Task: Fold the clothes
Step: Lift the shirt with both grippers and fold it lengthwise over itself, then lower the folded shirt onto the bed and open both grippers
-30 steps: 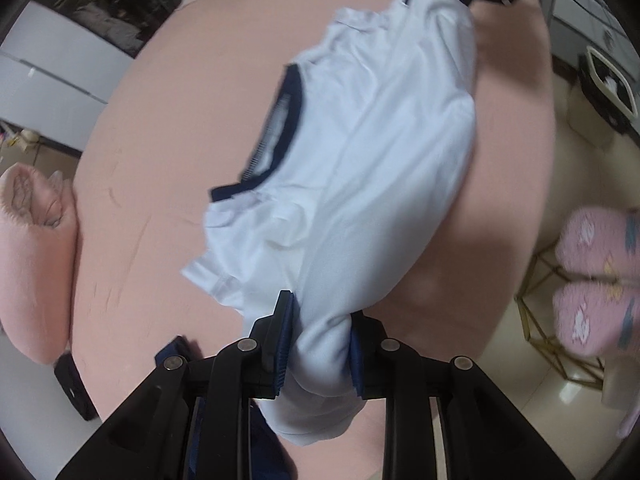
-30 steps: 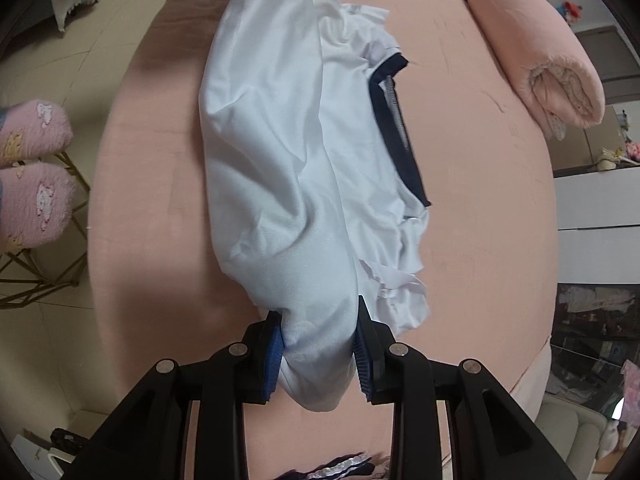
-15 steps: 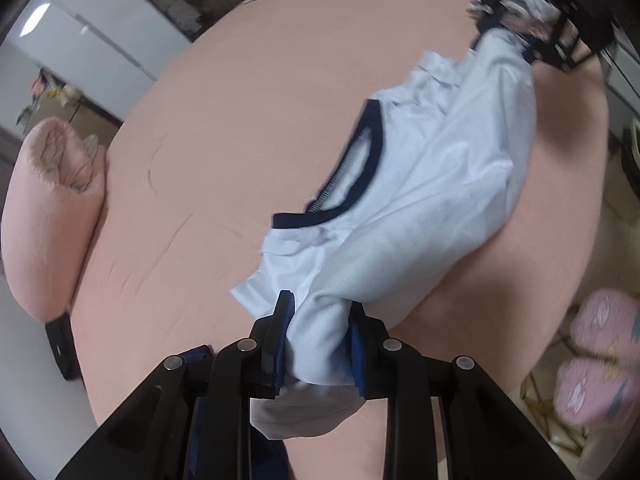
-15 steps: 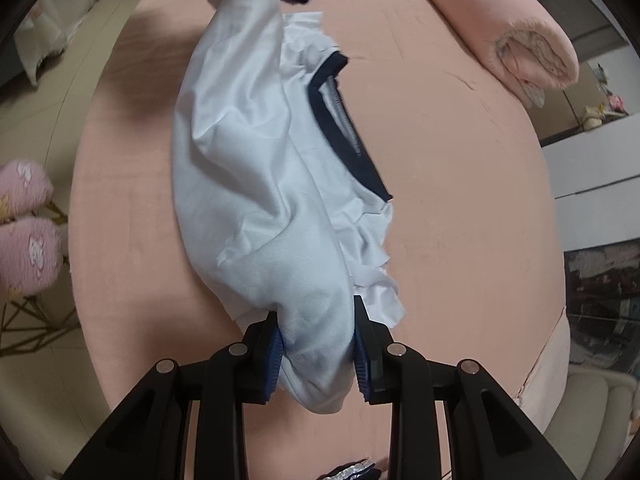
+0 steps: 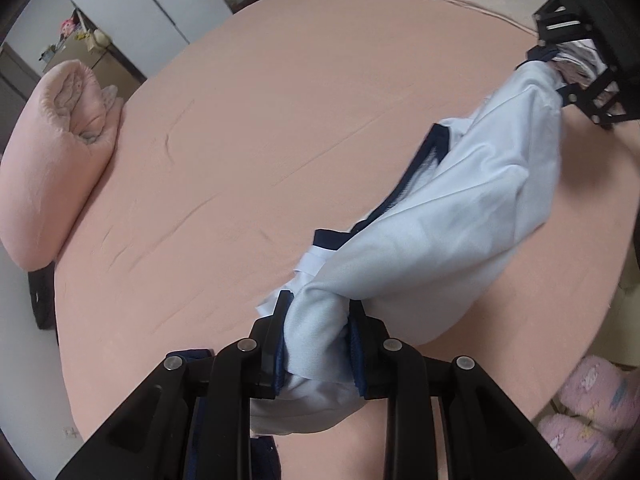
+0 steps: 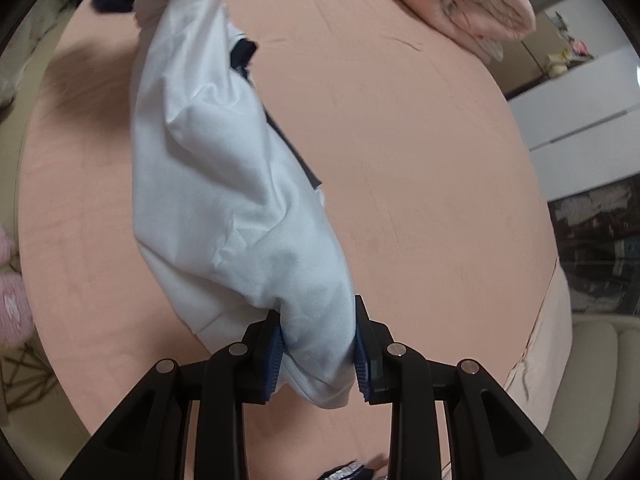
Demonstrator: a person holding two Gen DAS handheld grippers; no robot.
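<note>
A white cotton T-shirt with a navy-blue collar (image 5: 472, 216) hangs stretched over a peach-pink bed sheet (image 5: 260, 128). Its long axis runs straight between the left tongs (image 5: 318, 340) and the right tongs (image 6: 318, 344), each nearly closed, pinching a bunched end. Compared with a second ago, the shirt is pulled tauter and narrower, hiding more of the collar, and both views have rolled.

White shirt (image 5: 460, 232) between left gripper (image 5: 318, 344) fingers (image 5: 276, 340)
</note>
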